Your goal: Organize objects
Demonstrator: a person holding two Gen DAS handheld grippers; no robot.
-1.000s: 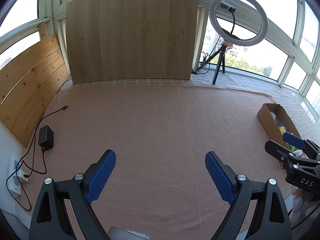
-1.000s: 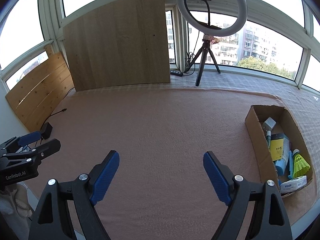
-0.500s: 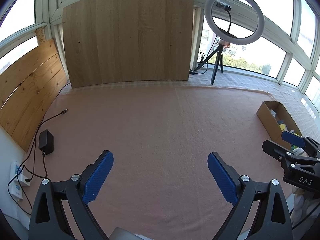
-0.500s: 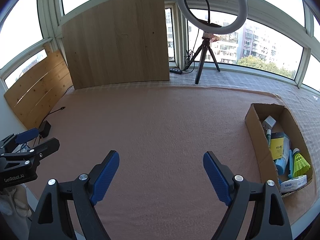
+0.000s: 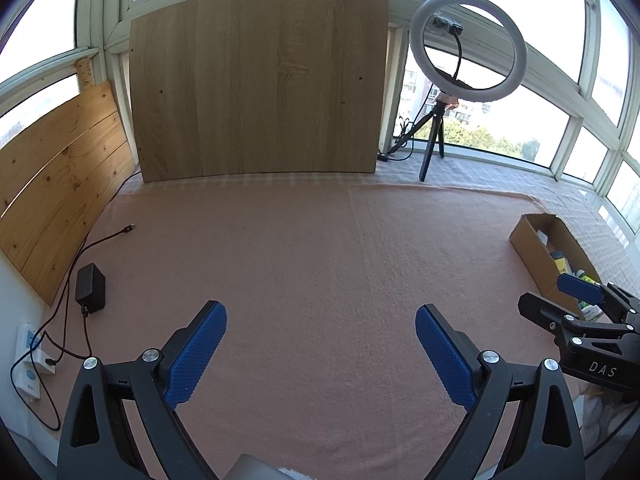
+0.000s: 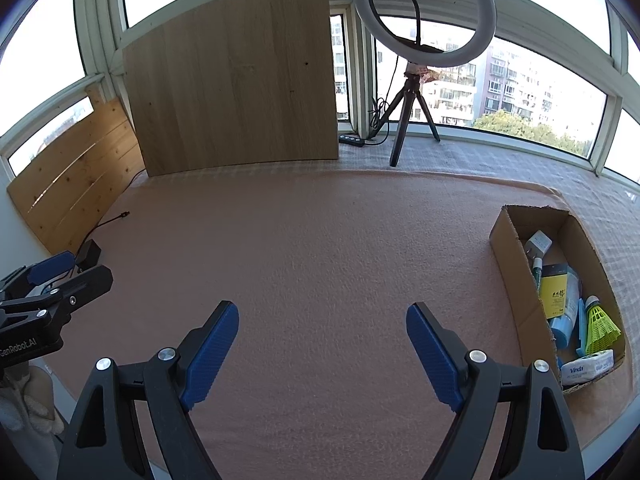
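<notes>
Cardboard box, open-topped and long, lies at the right edge of the surface, with its near end close to the front right corner. It holds the sorted things packed side by side: a white charger at the far end, a yellow packet, a blue tube, a neon-yellow shuttlecock and a white tissue pack at the near end. Gathering them in one box likely leaves the pink cloth bare, so the sorting looks largely finished.

Right hand-held gripper hovers over the front middle of the surface, jaws wide apart, nothing between its blue pads. Left hand-held gripper hangs likewise, empty and spread. Both seem parked, as no loose thing lies within reach.

At the left edge sit a black adapter and its cable. Wooden boards stand along the far edge, with a ring light on a tripod at the far right.
</notes>
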